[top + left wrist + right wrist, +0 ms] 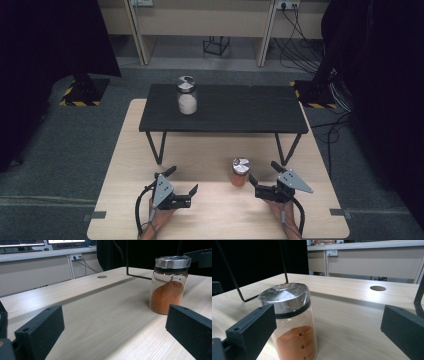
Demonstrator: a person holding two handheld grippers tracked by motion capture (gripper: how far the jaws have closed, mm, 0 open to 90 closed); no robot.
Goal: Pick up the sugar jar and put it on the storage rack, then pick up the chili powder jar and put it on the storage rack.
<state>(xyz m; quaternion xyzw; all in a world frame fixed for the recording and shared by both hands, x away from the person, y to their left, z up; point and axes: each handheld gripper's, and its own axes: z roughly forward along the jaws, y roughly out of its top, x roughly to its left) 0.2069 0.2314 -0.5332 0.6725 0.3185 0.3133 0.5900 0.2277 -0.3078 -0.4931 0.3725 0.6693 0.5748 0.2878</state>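
Note:
A glass jar of orange powder with a foil-wrapped lid stands on the wooden table, between my two grippers. My left gripper is open to the jar's left, a short way off. In the left gripper view the orange jar stands ahead, near the right jaw, with my left gripper holding nothing. My right gripper is open just right of the jar. Seen from my right gripper, the orange jar stands close beside the left jaw, not gripped. A jar of white powder stands on the black riser.
The black riser spans the back of the table on thin wire legs; one leg is close behind the orange jar. A round hole sits in the tabletop. Cables and taped stand bases lie on the floor beyond.

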